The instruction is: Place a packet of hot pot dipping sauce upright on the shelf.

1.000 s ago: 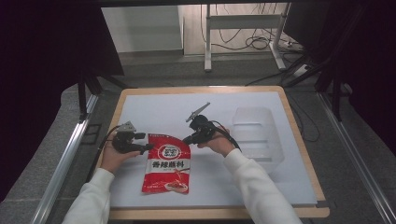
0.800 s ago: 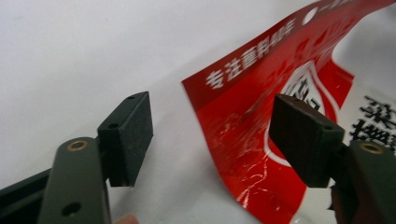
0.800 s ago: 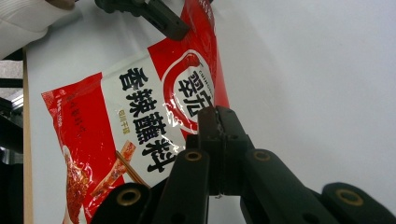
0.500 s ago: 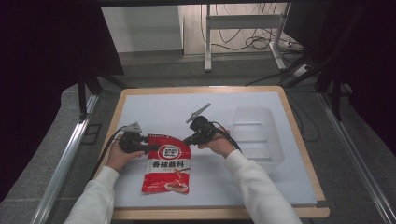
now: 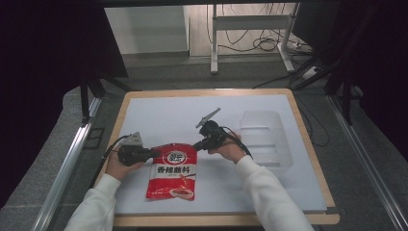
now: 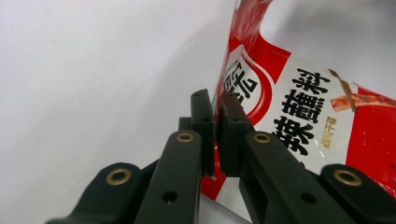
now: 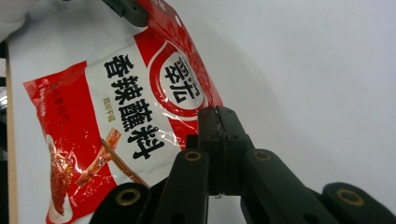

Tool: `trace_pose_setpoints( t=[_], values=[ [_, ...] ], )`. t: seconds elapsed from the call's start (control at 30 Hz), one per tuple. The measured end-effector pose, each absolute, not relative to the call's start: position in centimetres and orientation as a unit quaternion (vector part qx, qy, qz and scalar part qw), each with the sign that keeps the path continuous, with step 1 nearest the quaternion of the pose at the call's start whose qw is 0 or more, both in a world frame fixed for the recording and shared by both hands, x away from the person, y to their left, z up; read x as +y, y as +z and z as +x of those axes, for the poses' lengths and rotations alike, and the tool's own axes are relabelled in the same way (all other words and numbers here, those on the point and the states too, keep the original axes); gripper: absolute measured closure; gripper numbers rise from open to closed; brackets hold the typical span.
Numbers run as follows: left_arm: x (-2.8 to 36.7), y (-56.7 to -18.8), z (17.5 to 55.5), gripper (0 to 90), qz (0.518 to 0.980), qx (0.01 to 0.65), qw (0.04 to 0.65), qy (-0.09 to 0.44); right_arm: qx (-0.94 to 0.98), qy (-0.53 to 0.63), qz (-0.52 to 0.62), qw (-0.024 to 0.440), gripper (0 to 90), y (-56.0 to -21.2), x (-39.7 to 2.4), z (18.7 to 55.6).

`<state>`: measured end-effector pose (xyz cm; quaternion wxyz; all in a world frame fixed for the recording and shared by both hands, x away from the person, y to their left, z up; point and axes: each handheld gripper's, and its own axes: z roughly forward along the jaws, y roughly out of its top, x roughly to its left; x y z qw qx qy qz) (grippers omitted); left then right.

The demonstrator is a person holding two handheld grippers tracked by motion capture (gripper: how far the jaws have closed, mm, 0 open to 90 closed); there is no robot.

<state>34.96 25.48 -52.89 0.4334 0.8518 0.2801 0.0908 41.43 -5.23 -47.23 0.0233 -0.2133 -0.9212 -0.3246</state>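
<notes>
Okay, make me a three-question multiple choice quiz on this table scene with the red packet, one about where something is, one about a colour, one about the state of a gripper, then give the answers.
1. Where does the clear plastic box stand relative to the red packet?
A. To its right, in the high view
B. To its left
C. On top of it

2. What colour are the large characters on the packet?
A. Blue
B. Black
C. Green

3. How does the left gripper stand?
A. Wide open above the table
B. Shut on the packet's edge
C. Shut on the box

Answers:
1. A: the box sits on the white table beyond the right gripper, apart from the packet.
2. B: both gripper views show black print on a white band.
3. B: its jaws have just been closing, and the packet's corner is pinched between them.
</notes>
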Motion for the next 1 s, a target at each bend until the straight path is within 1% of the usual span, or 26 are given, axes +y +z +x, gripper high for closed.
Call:
trace_pose_setpoints(
  t=[0.1,0.17,0.2,0.23,0.27,0.3,0.4,0.47,0.5,0.6,0.7,0.83,0.9,0.93,1.0],
  values=[
    [25.4,-53.0,35.0,88.7,0.853,0.279,0.432,0.093,-0.922,-0.323,-0.213,0.019,87.5,-47.4,-5.0,41.5],
    [25.5,-53.0,35.0,88.9,0.853,0.278,0.432,0.094,-0.921,-0.323,-0.216,0.019,85.0,-47.4,-5.1,41.6],
    [25.5,-53.0,35.0,89.0,0.853,0.277,0.433,0.095,-0.921,-0.324,-0.218,0.018,82.4,-47.4,-5.1,41.7],
    [25.5,-53.0,35.0,89.1,0.852,0.277,0.433,0.095,-0.92,-0.325,-0.22,0.015,77.4,-47.4,-5.2,41.7],
    [25.4,-53.1,35.0,89.2,0.853,0.276,0.433,0.096,-0.917,-0.327,-0.226,0.01,67.6,-47.3,-5.2,41.9],
    [25.4,-53.1,35.0,89.3,0.853,0.276,0.433,0.096,-0.917,-0.327,-0.226,0.01,67.6,-47.3,-5.2,41.9],
    [25.4,-53.1,35.0,89.3,0.853,0.275,0.434,0.096,-0.918,-0.323,-0.228,-0.007,60.6,-47.2,-5.0,42.1],
    [25.4,-53.1,35.0,89.3,0.853,0.275,0.434,0.097,-0.919,-0.323,-0.226,-0.017,52.8,-46.9,-4.5,42.4],
    [25.4,-53.1,35.0,89.3,0.853,0.275,0.434,0.097,-0.919,-0.323,-0.226,-0.017,52.8,-46.9,-4.5,42.4],
    [25.3,-53.1,35.0,89.3,0.853,0.274,0.434,0.096,-0.922,-0.321,-0.215,-0.021,48.4,-46.7,-3.5,42.6],
    [25.2,-53.1,35.0,89.3,0.853,0.274,0.433,0.097,-0.926,-0.313,-0.21,-0.019,48.1,-46.7,-2.5,43.1],
    [25.2,-53.1,35.0,89.1,0.853,0.274,0.434,0.098,-0.937,-0.289,-0.196,0.001,50.3,-47.7,-0.8,43.7],
    [25.2,-53.1,35.0,89.1,0.853,0.273,0.434,0.097,-0.944,-0.273,-0.187,0.017,56.3,-48.6,0.0,43.9],
    [25.2,-53.1,35.0,89.1,0.853,0.273,0.434,0.098,-0.944,-0.273,-0.187,0.017,56.3,-48.6,0.0,43.9],
    [25.2,-53.1,35.0,89.0,0.853,0.273,0.435,0.097,-0.947,-0.262,-0.181,0.033,65.5,-49.1,0.3,44.0]
  ],
)
